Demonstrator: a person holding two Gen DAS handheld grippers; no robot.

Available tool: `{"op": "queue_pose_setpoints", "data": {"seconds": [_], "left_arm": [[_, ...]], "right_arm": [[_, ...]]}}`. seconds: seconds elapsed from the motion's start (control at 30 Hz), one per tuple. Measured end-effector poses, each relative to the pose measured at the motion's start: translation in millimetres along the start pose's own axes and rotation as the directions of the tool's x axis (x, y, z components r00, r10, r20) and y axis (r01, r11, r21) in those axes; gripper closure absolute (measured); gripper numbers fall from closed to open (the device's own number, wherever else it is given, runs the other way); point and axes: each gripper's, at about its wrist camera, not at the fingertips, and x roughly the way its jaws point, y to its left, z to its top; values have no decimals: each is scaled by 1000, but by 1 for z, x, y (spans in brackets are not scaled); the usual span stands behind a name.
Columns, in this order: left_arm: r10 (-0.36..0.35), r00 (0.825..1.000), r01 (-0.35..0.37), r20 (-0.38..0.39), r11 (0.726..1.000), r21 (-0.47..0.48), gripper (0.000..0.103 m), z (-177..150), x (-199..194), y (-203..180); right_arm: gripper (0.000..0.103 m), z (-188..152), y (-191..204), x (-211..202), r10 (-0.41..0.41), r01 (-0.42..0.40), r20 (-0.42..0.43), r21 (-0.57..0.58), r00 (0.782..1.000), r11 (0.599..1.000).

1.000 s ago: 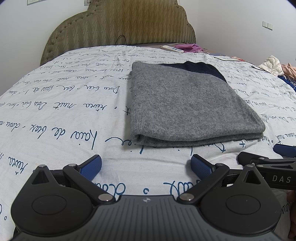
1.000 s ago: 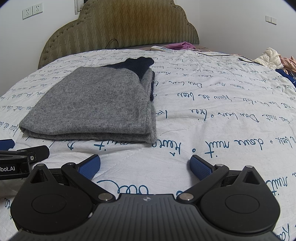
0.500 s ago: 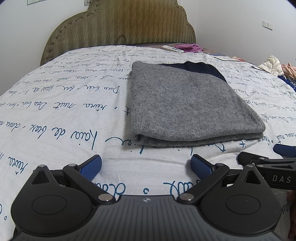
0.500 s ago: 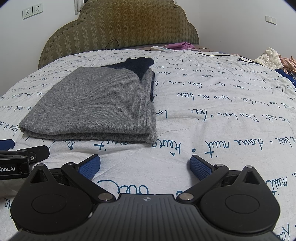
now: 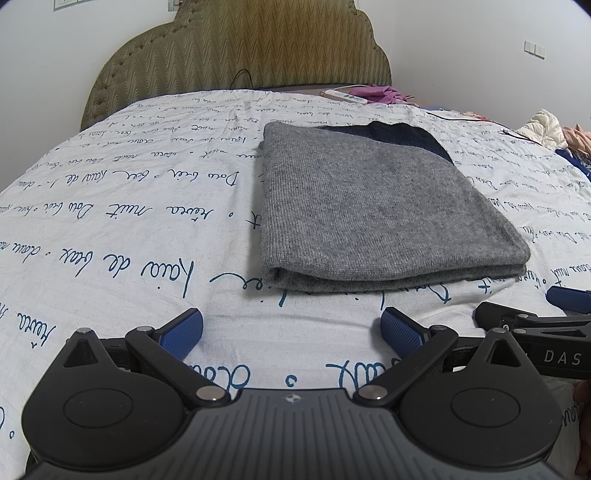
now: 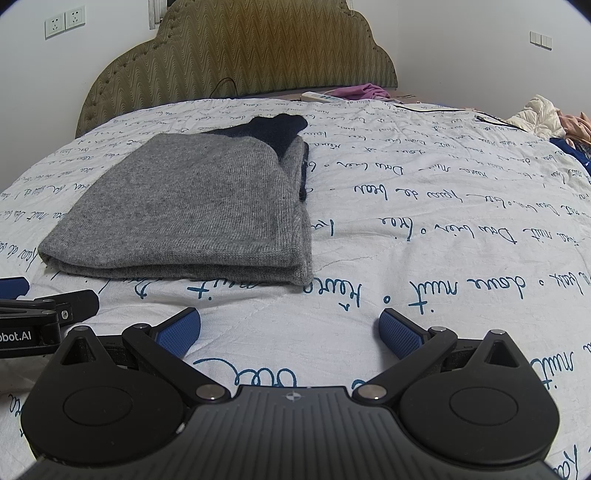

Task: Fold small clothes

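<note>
Your left tool [image 5: 291,326] sits at the bottom of the left wrist frame with its blue-padded fingers [image 5: 181,334] spread wide and nothing between them; only the white bedsheet with blue handwriting print [image 5: 110,221] shows in the gap. Your right tool [image 6: 290,326] reads the same in the right wrist frame: fingers [image 6: 400,336] wide apart, holding nothing, sheet beneath.

The folded grey knit garment with a dark navy section [image 5: 373,206] lies flat on the bed, centre to centre-right of the left wrist frame and centre-left of the right wrist frame [image 6: 192,210]. Its near folded edge is a short way beyond both tools, not touching either. The navy part sits at the far end, toward the olive zigzag-patterned headboard [image 5: 243,55].

Your right tool also enters the lower right edge of the left wrist frame [image 5: 554,332], near the garment's near right corner but apart from it.

Surroundings: a white power strip [image 5: 343,95] and a crumpled purple cloth [image 5: 380,92] lie at the top centre-right by the headboard. A black cable [image 5: 454,118] runs across the sheet at upper right. A heap of white and peach clothes [image 5: 550,129] fills the right edge. White wall sockets [image 6: 64,22] show at the upper left of the right wrist frame.
</note>
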Motion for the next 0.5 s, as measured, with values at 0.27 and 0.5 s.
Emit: {"op": "queue_pose_setpoints", "data": {"seconds": [0.27, 0.5], "left_arm": [[5, 1000, -5, -24, 1000, 7, 0, 3, 2, -1], [15, 999, -15, -33, 1000, 20, 0, 3, 2, -5]], "right_arm": [[1, 0, 0, 0, 0, 0, 0, 1, 1000, 1000], [1, 0, 0, 0, 1, -1, 0, 1, 1000, 1000]]}}
